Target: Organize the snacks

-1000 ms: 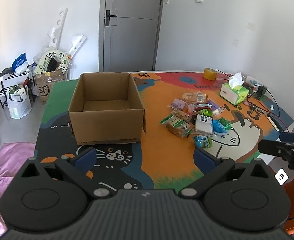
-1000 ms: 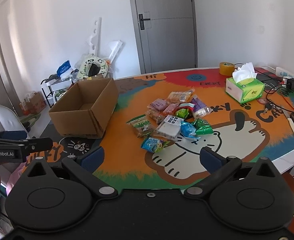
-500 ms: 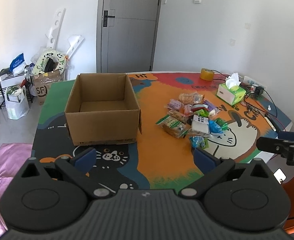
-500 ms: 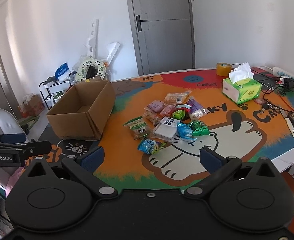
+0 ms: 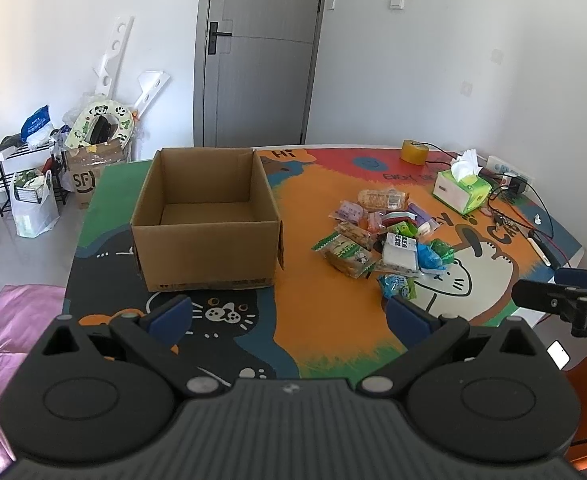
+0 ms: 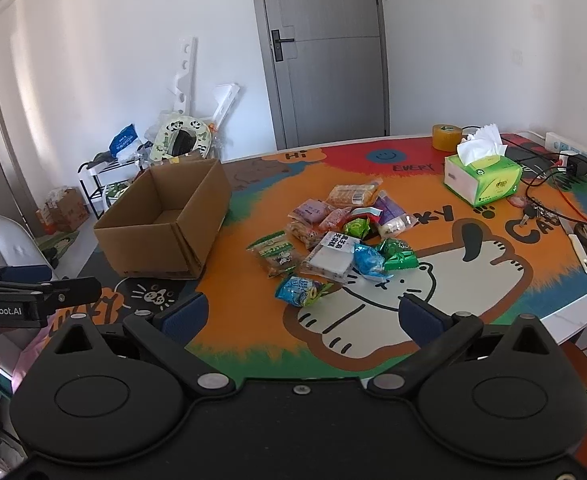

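— How are the two grippers held?

— The right gripper (image 6: 301,312) is spread wide with nothing between its fingers; the left gripper (image 5: 289,312) is likewise wide apart and empty. Both are held off the near edge of the bench (image 6: 553,312).

— Where are the snacks found?

— From the right gripper, the snack pile (image 6: 333,236) is seen at twelve o'clock, well apart, and the cardboard box (image 6: 165,224) at ten o'clock. From the left gripper, the pile (image 5: 385,236) lies at one o'clock, the open box (image 5: 207,256) at eleven.
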A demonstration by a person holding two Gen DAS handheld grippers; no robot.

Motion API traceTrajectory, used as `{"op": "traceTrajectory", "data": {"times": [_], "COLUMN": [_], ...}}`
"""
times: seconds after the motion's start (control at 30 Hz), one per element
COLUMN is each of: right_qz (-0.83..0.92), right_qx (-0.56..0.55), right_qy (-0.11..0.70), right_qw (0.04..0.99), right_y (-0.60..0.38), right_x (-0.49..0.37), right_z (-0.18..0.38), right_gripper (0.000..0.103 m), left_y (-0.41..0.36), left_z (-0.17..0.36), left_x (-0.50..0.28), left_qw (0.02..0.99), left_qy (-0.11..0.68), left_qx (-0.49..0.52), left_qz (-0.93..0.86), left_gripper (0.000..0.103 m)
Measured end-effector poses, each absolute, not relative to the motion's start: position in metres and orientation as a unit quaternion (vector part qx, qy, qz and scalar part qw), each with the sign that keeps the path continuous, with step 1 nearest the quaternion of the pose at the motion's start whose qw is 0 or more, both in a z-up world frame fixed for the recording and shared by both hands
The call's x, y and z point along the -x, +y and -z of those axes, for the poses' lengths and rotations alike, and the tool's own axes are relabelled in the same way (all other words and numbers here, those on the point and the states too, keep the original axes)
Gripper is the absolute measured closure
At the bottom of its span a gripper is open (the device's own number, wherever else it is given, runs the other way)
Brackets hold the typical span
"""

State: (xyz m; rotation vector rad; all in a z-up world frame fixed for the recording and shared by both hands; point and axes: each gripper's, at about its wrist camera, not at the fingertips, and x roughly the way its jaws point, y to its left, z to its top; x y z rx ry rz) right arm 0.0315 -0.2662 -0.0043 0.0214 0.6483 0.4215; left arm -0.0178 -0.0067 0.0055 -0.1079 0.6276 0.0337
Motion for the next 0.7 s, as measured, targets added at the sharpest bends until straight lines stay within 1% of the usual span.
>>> {"op": "traceTrajectory", "data": {"times": [0.7], "right_qz": [-0.205], "right_qx": [-0.008], "right_qy": [0.315], "right_qw": [0.927], "right_y": [-0.2691], "right_x": [-0.0328], "right_z": [0.0081], "right_gripper": [0.000], "left_y": [-0.0082], "left_z": [-0.0073], "left_x": [0.0143], "left_qw": [0.949], "left_qy": [0.309], "left_qx": [0.057], "left_qz": [-0.012], "left_gripper": [0.000]}}
